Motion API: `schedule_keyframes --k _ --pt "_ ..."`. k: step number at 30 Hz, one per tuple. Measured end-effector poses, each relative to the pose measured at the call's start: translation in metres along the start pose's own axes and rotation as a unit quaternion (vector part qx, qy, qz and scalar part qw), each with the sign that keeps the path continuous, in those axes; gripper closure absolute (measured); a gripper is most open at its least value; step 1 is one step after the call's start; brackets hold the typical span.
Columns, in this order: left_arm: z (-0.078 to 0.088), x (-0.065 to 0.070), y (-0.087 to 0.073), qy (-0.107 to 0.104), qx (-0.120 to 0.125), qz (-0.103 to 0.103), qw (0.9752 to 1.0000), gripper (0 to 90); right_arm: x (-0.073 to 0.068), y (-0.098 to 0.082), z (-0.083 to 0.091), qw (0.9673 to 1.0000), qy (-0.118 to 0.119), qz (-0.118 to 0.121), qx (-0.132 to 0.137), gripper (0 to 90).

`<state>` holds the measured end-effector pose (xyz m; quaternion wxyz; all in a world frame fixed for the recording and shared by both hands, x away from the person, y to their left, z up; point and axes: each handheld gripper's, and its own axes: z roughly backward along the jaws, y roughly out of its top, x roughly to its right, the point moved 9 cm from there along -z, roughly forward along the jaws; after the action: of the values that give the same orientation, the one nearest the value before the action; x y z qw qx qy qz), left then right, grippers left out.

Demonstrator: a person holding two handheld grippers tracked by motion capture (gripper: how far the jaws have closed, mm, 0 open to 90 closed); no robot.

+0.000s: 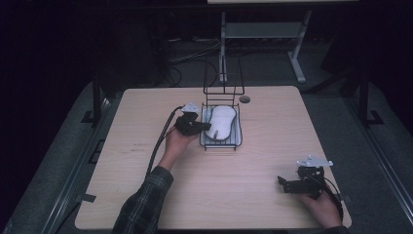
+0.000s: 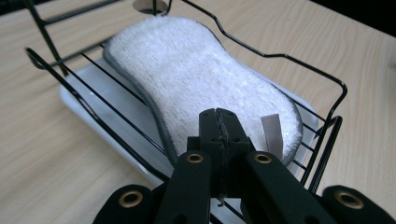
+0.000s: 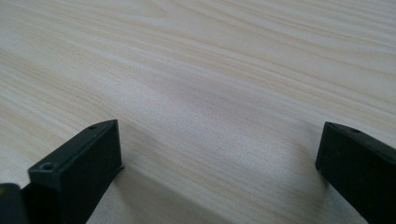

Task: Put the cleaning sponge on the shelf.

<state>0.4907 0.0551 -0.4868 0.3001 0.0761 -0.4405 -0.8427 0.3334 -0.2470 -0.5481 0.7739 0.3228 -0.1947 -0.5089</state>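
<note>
the right gripper [image 1: 285, 184] is sitting at the near right corner of the wooden table [image 1: 243, 195], its jaws standing wide apart over bare wood with nothing between them. farther in, left of the middle, the left gripper [image 1: 207, 126] is reaching over the near left rim of the black wire rack [image 2: 334, 121], its jaws pressed together just above the near end of the white sponge [image 2: 196, 79]. the sponge is lying flat inside the rack, over a white tray [image 2: 93, 100], toward the far middle of the table.

Tongs [image 2: 218, 122] hide sponge's [image 2: 196, 74] near end
</note>
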Motion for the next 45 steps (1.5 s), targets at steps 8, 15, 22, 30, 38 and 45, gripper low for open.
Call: schedule_keyframes --k 8,15,22,30,38,45 --pt "-0.007 0.012 0.001 -0.01 -0.01 -0.01 0.9999 90.0 0.0 0.0 0.0 1.0 0.0 0.0 0.0 0.0" --pt "-0.01 0.019 0.002 -0.019 -0.009 -0.015 0.9997 90.0 0.0 0.0 0.0 1.0 0.0 0.001 0.0 0.0" --pt "-0.006 0.018 0.003 -0.019 -0.005 -0.014 0.9997 90.0 0.0 0.0 0.0 1.0 0.0 0.0 0.0 0.0" --pt "0.012 0.009 0.0 -0.016 0.001 -0.003 0.9999 89.5 0.0 0.0 0.0 1.0 0.0 0.0 0.0 0.0" --pt "0.032 0.004 -0.005 0.004 -0.005 0.002 1.0 61.8 0.0 0.0 0.0 1.0 0.0 0.0 0.0 0.0" --pt "0.048 0.004 -0.018 0.02 -0.025 0.001 0.9995 41.0 0.0 0.0 0.0 1.0 0.0 0.0 0.0 0.0"
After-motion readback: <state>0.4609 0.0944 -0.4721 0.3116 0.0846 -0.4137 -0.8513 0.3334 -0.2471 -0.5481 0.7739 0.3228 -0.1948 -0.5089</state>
